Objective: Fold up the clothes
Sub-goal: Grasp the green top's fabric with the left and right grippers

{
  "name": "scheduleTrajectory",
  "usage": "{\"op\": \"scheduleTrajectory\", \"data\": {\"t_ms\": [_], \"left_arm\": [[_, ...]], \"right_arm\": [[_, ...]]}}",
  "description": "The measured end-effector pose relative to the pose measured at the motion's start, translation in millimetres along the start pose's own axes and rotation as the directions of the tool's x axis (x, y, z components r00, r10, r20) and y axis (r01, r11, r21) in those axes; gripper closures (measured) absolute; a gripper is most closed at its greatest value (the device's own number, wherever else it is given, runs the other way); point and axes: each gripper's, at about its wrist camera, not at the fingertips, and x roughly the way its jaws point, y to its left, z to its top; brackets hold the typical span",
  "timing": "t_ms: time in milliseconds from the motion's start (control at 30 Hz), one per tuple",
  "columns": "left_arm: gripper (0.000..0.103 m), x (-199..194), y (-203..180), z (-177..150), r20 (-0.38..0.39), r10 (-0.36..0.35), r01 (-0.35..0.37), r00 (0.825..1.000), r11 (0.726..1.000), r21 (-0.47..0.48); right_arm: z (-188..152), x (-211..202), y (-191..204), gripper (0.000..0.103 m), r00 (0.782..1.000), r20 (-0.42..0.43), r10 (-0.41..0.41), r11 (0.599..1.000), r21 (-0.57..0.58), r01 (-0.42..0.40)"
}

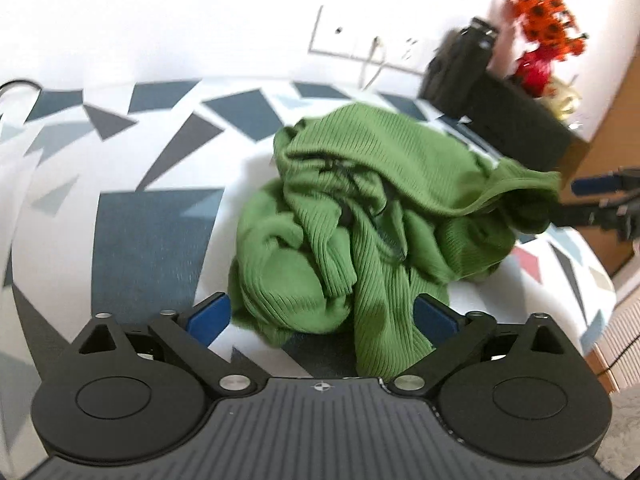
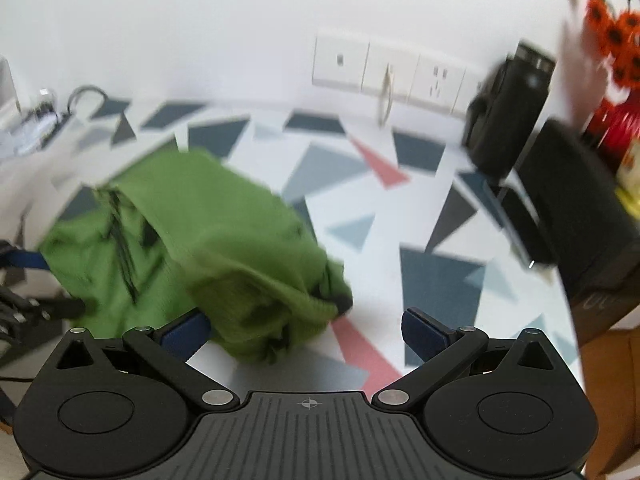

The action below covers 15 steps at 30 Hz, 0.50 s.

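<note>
Both claws, left (image 1: 322,316) and right (image 2: 306,330), spread wide around crumpled, axisless green garment (image 1: 360,216).

Quick count: one green ribbed garment (image 1: 360,216) in a crumpled heap, one patterned tablecloth (image 1: 160,220) under it, two grippers, left (image 1: 322,316) and right (image 2: 306,330), one bunch of orange flowers (image 1: 548,20), and one row of four wall plates (image 2: 396,70).

Both wrist views look low and close over the bench (image 1: 120,220) toward the wall sockets (image 2: 392,72), sharing the green garment (image 1: 360,208) between them.
</note>
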Motion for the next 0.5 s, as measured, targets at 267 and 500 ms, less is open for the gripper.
{"op": "scheduleTrajectory", "data": {"t_ms": [267,500], "left_arm": [[0.034,-15.4,42.1,-1.4,0.048,-0.075,0.077,0.996,0.996,-0.048],[0.036,-18.6,49.4,-7.4,0.053,-0.094,0.095,0.994,0.995,-0.015]], "right_arm": [[46.0,-14.1,53.5,0.025,1.000,0.003,0.009,0.992,-0.124,-0.009],[51.9,38.5,105.5,0.040,0.996,-0.086,-0.026,0.978,-0.210,0.007]]}}
